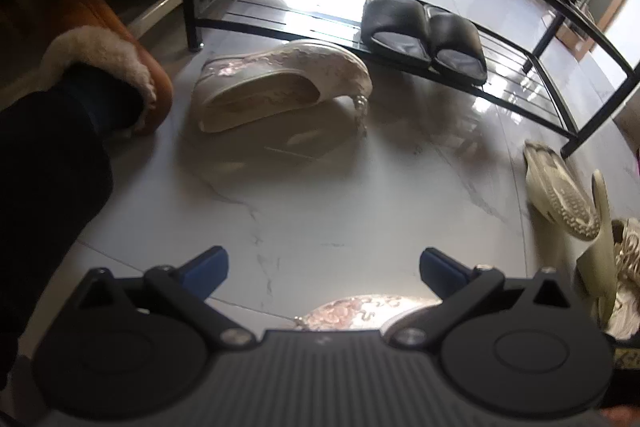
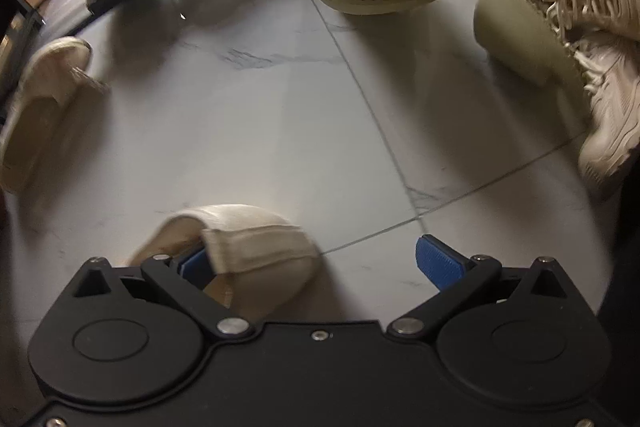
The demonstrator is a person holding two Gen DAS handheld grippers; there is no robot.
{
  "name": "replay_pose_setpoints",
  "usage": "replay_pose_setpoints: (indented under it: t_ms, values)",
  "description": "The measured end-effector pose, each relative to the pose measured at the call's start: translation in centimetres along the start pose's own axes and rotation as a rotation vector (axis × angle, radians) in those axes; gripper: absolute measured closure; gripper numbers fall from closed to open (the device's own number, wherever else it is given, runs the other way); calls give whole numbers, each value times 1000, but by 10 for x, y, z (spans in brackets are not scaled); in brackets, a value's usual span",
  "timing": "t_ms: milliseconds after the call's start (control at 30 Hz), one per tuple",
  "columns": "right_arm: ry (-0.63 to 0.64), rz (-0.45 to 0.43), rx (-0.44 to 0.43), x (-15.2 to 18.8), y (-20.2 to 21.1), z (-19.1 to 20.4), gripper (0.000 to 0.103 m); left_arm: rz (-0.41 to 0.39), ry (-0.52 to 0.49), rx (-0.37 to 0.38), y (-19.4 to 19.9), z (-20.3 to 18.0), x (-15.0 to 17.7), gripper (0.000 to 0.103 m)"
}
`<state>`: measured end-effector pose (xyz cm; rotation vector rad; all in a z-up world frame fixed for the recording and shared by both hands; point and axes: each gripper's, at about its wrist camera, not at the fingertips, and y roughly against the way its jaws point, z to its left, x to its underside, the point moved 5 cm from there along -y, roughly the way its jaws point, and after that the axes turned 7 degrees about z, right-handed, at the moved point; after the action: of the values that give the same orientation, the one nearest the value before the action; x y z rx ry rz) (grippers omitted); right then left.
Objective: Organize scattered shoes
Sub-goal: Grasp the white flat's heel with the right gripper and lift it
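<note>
slippers (image 1: 424, 35) on rack (image 1: 520, 83), flat shoe (image 1: 280, 87) before it, floor (image 1: 320, 195)

Glossy white marble-look floor tiles (image 1: 320, 211) reflect bright daylight beneath a black metal rack (image 1: 520, 95).

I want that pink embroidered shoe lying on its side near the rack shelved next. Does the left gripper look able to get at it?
Probably yes: the left gripper is open, and only bare floor lies between it and the pink shoe.
</note>
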<state>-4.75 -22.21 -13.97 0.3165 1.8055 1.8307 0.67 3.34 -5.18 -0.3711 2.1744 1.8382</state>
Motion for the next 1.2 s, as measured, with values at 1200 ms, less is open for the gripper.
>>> replay_pose_setpoints:
  t_ms: [1200]
  values:
    - [-449, 264, -274, 3, -56, 40, 0, -8, 85, -25, 1, 17, -4, 1]
